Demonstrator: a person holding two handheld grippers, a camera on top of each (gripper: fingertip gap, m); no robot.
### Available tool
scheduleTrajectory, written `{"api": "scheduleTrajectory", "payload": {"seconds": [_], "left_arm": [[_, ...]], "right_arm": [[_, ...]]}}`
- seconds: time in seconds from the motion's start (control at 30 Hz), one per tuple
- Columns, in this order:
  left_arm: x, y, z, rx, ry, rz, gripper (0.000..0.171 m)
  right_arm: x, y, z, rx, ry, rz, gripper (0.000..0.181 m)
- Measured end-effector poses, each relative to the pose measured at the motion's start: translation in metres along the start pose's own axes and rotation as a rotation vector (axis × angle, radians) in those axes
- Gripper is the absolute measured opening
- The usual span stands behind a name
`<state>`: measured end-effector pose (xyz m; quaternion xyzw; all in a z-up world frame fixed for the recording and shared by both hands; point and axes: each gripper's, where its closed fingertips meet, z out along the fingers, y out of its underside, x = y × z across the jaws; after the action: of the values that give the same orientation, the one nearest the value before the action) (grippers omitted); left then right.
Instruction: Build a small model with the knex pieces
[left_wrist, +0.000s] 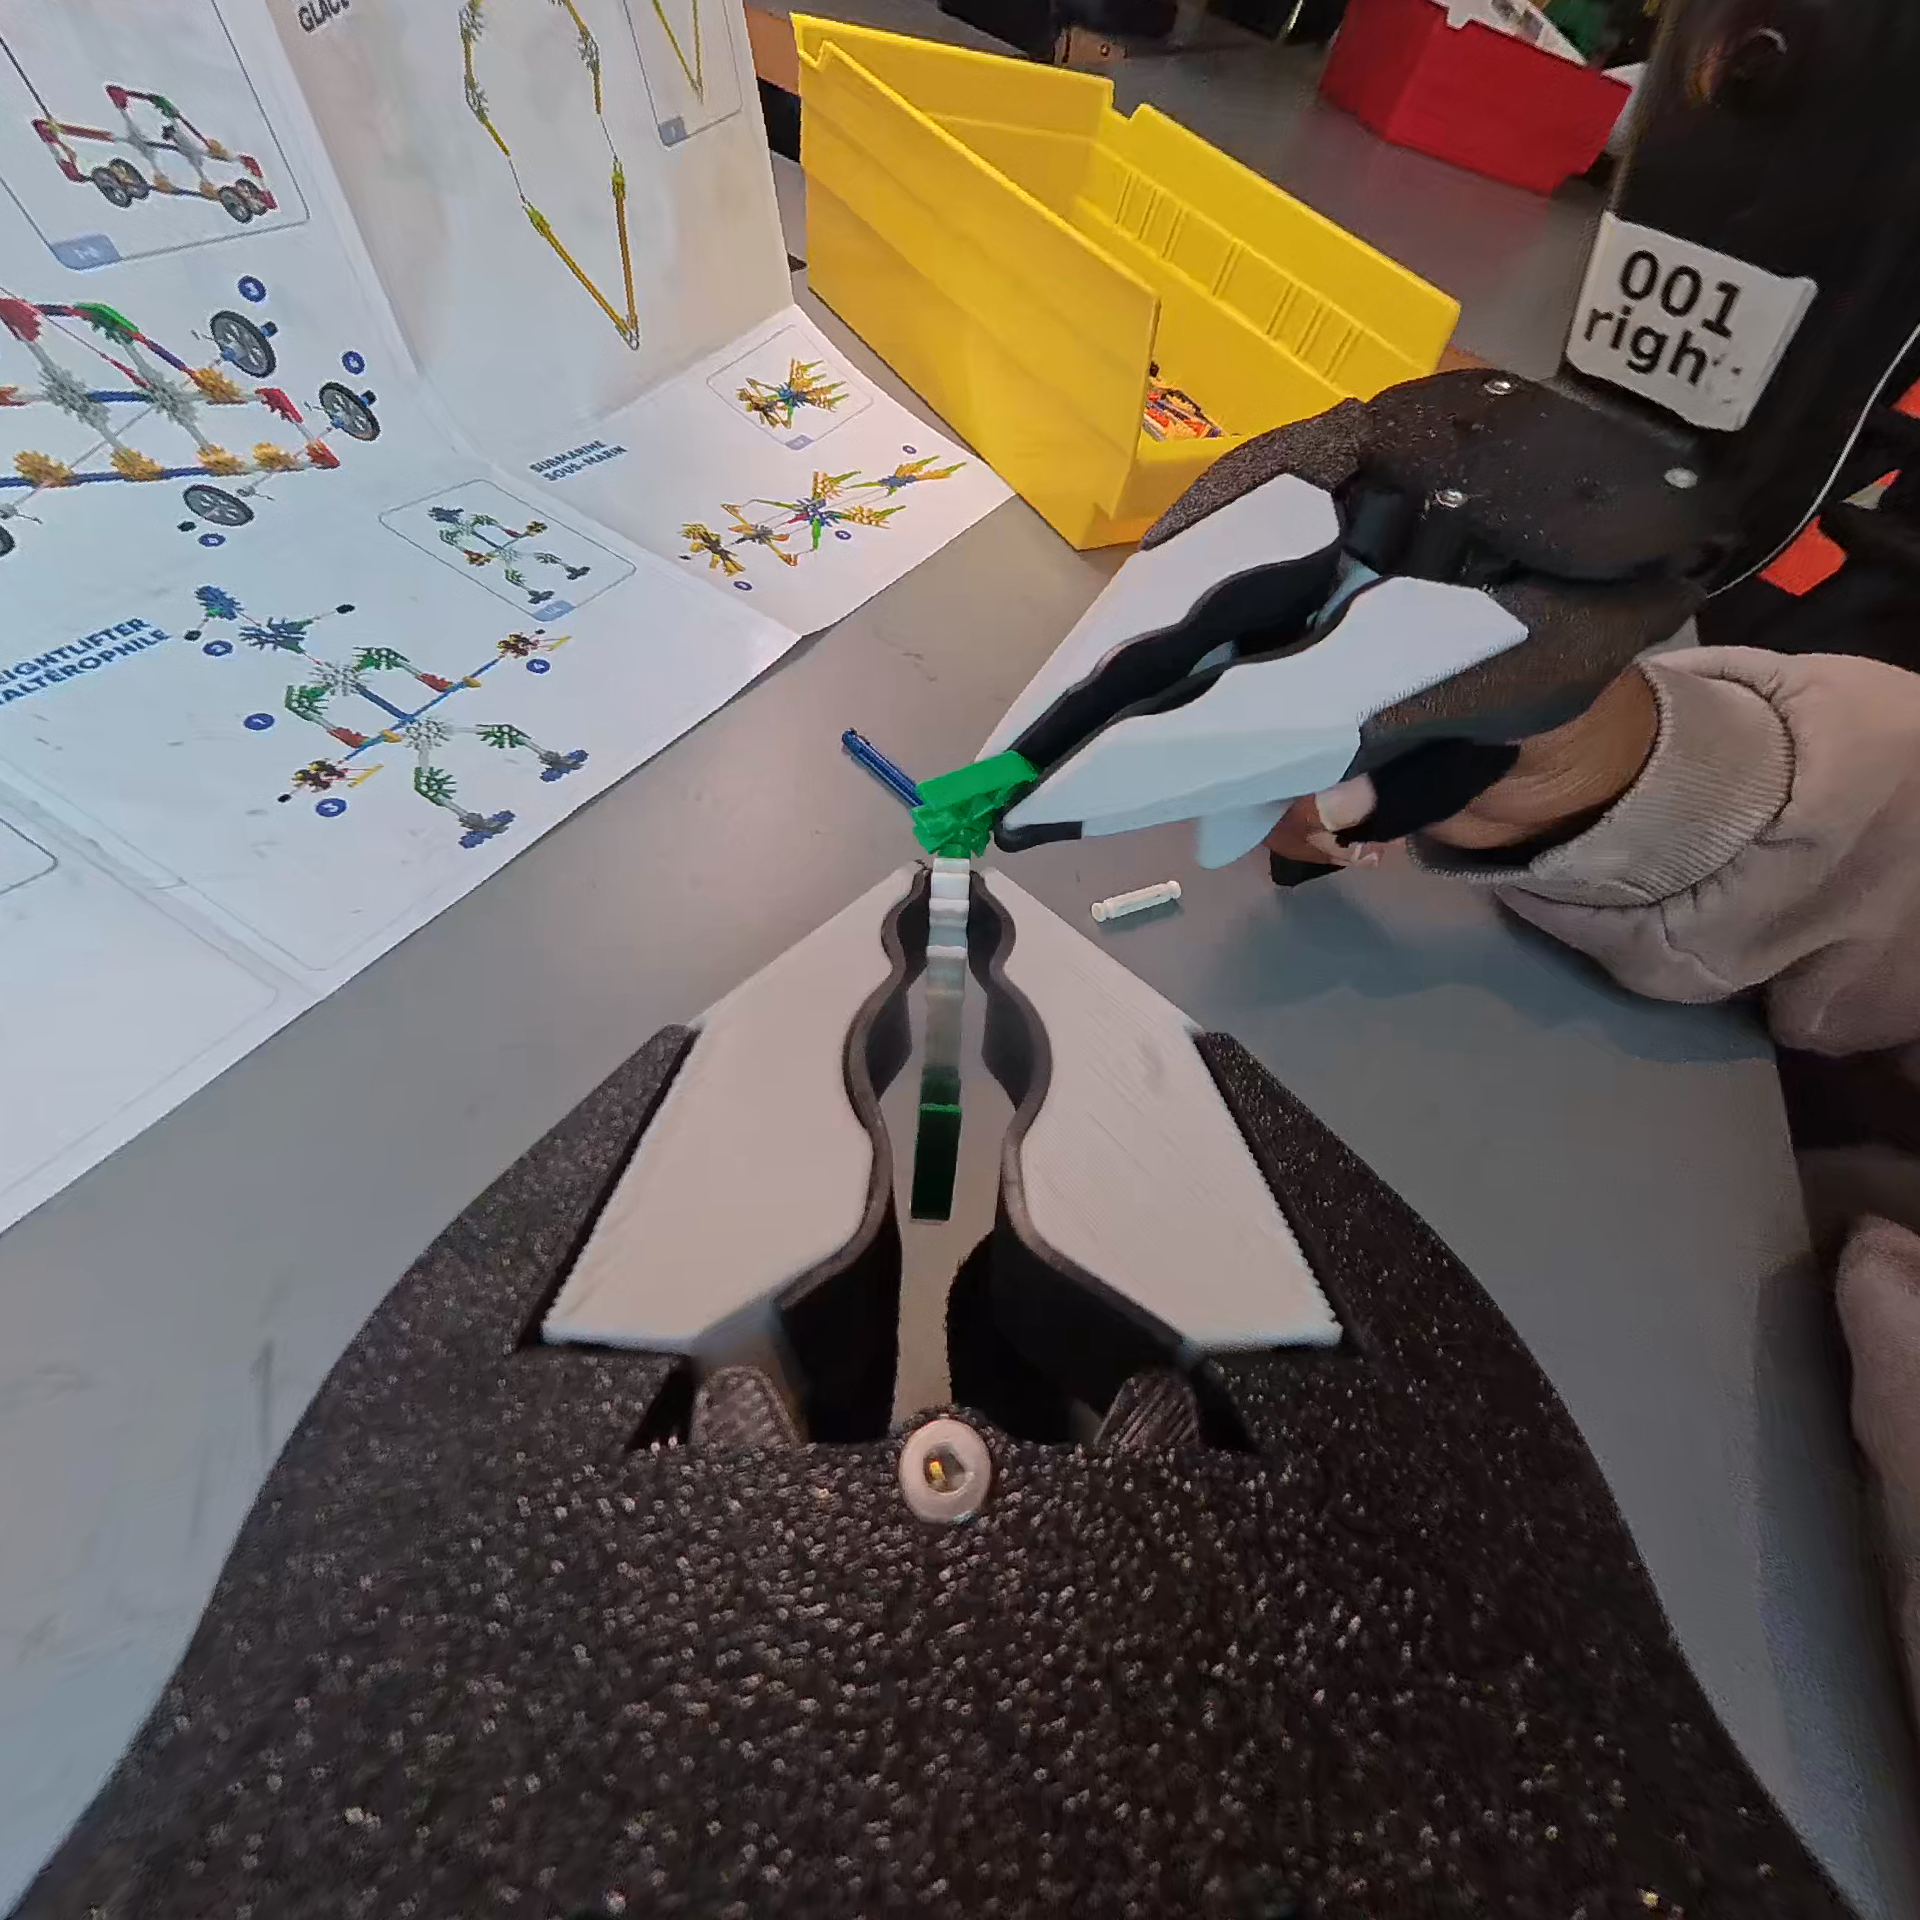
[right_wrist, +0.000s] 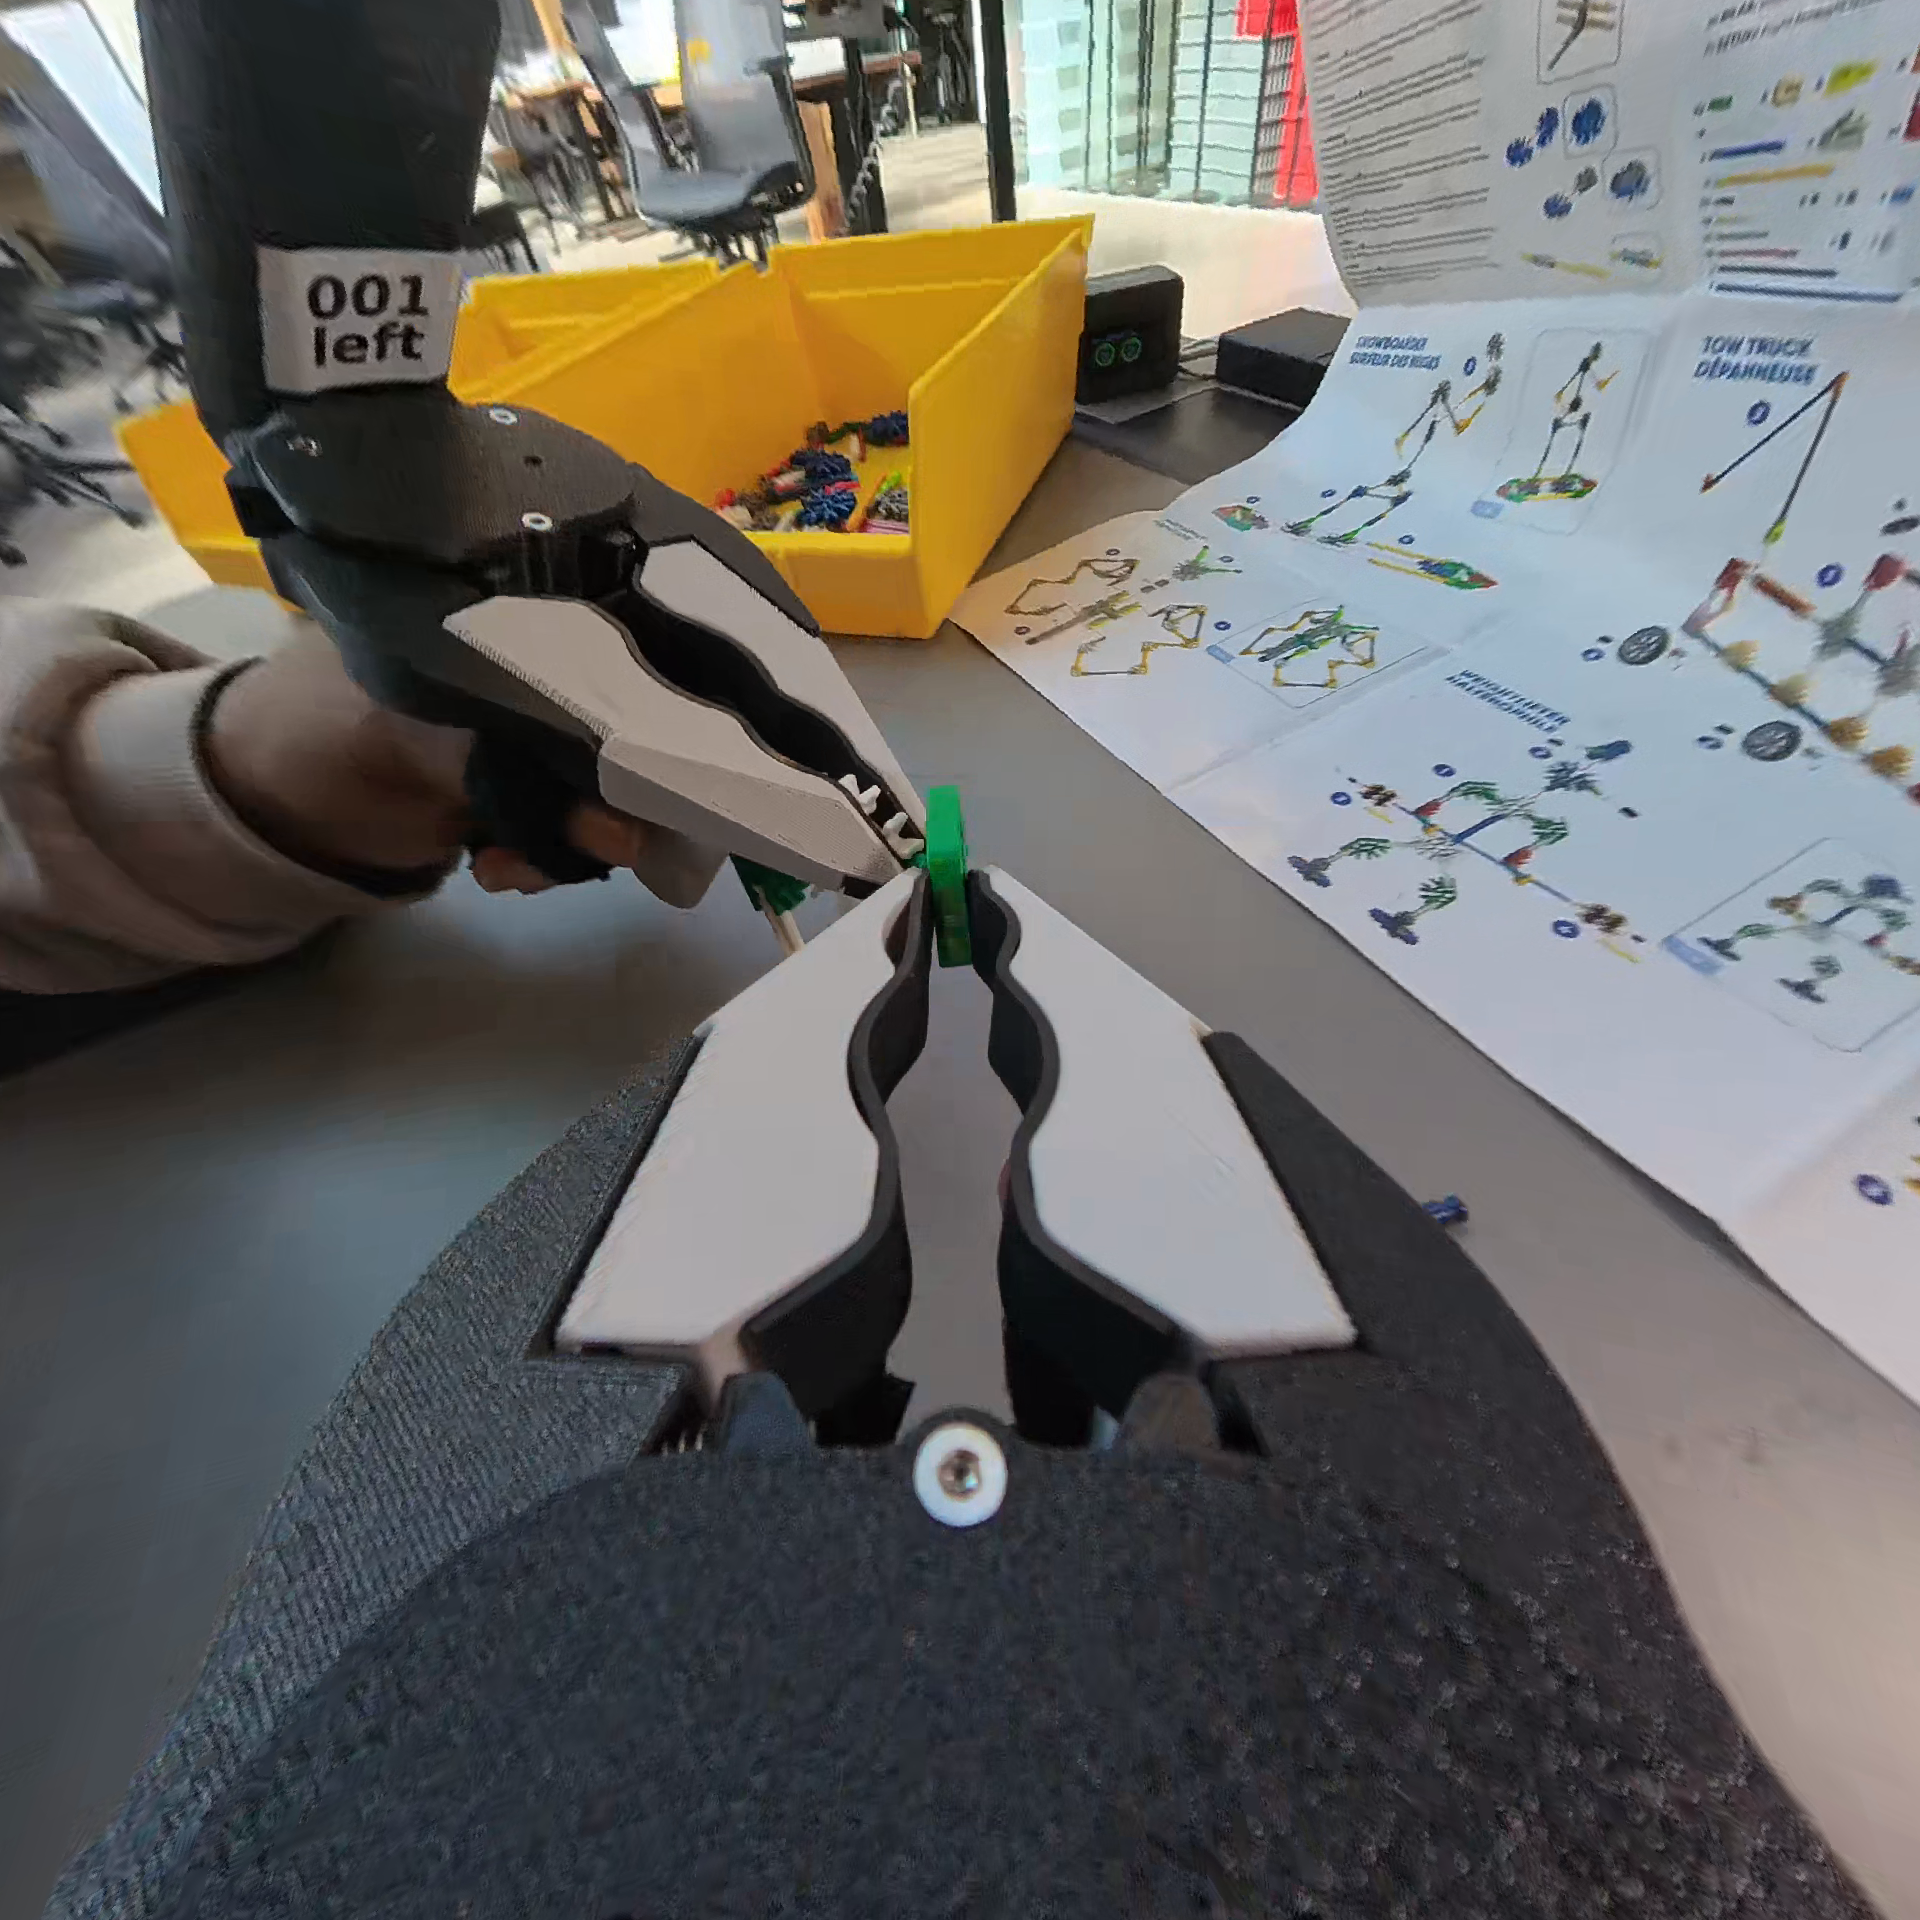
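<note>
My left gripper (left_wrist: 948, 881) is shut on a white toothed connector (left_wrist: 950, 904). A second green piece (left_wrist: 940, 1153) lies farther back between its fingers. My right gripper (right_wrist: 945, 888) is shut on a green connector (right_wrist: 948, 873) with a blue rod (left_wrist: 878, 764) sticking out of it. The two held pieces meet tip to tip above the grey table (left_wrist: 644, 1039). In the right wrist view the left gripper (right_wrist: 896, 831) comes in from the left, with a green piece and a pale rod (right_wrist: 779, 920) hanging under it. In the left wrist view the right gripper (left_wrist: 1006, 816) comes in from the right.
A short white rod (left_wrist: 1136, 899) lies on the table by the right hand. A yellow bin (right_wrist: 935, 499) with several loose parts stands behind. A big instruction sheet (left_wrist: 312, 582) covers the table's side and also shows in the right wrist view (right_wrist: 1558, 644). A red bin (left_wrist: 1455, 94) stands far back, and a small blue piece (right_wrist: 1446, 1208) lies beside the sheet. Less than 4 cm separates the two grippers' tips.
</note>
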<state>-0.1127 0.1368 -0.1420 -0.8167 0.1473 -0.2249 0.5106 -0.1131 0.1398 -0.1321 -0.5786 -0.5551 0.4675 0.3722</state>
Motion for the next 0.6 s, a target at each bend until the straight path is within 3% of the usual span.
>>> {"api": "scheduleTrajectory", "payload": {"seconds": [0.1,0.17,0.2,0.23,0.3,0.37,0.43,0.53,0.6], "left_arm": [[0.004,-0.002,-0.004,-0.007,-0.074,0.159,0.004],[-0.020,0.006,-0.008,-0.088,-0.291,0.391,0.004],[-0.032,0.013,-0.011,-0.133,-0.370,0.513,0.004],[-0.028,0.012,-0.013,-0.096,-0.333,0.524,0.004],[-0.010,-0.007,-0.022,0.049,-0.222,0.402,0.004],[-0.004,-0.012,-0.026,0.076,-0.130,0.268,0.004],[0.012,-0.006,-0.023,0.069,0.053,0.087,0.004],[0.036,0.025,-0.014,-0.076,0.300,-0.119,0.004],[0.044,0.057,-0.007,-0.246,0.352,-0.146,0.005]], "right_arm": [[-0.006,-0.003,-0.004,0.043,-0.143,0.200,0.005],[-0.039,-0.032,-0.023,0.176,-0.493,0.443,0.004],[-0.044,-0.046,-0.031,0.231,-0.579,0.549,0.003],[-0.040,-0.042,-0.026,0.213,-0.504,0.515,0.004],[-0.033,-0.037,-0.027,0.194,-0.425,0.432,0.004],[-0.028,-0.041,-0.037,0.232,-0.500,0.519,0.004],[-0.019,-0.037,-0.040,0.232,-0.512,0.566,0.004],[-0.019,-0.031,-0.040,0.196,-0.531,0.548,0.004],[-0.021,-0.029,-0.040,0.172,-0.535,0.543,0.004]]}}
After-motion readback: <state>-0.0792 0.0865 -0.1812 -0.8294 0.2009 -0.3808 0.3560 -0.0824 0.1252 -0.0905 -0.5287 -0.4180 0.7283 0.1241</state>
